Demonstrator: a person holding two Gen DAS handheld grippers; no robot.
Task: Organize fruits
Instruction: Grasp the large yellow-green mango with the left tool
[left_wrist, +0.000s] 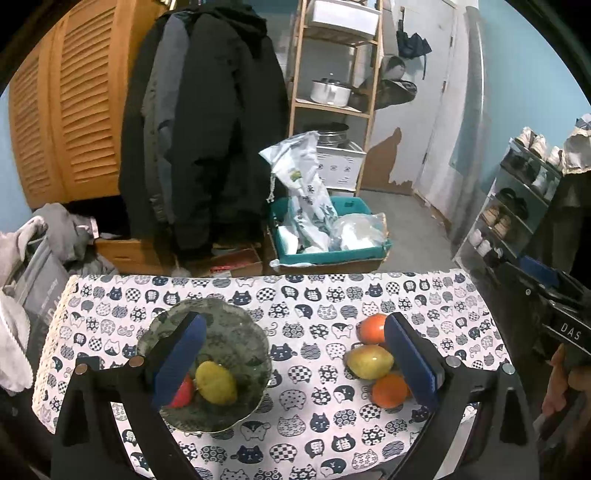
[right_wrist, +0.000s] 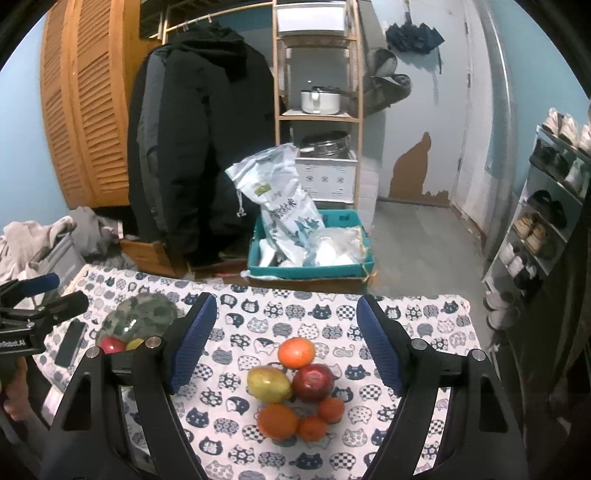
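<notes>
Cat-patterned navy-and-white tablecloth (right_wrist: 295, 314), mottled green plate (left_wrist: 236, 332), dark red apple (right_wrist: 313, 382), blue-padded fingers (right_wrist: 380, 354).

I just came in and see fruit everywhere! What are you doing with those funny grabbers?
A person holds a grabbing tool in each hand and is sorting fruit on the cat-print tablecloth. The green bowl already holds a yellow fruit and a red one. A pile of fruit waits on the cloth. The left tool and right tool are both open, holding nothing.
</notes>
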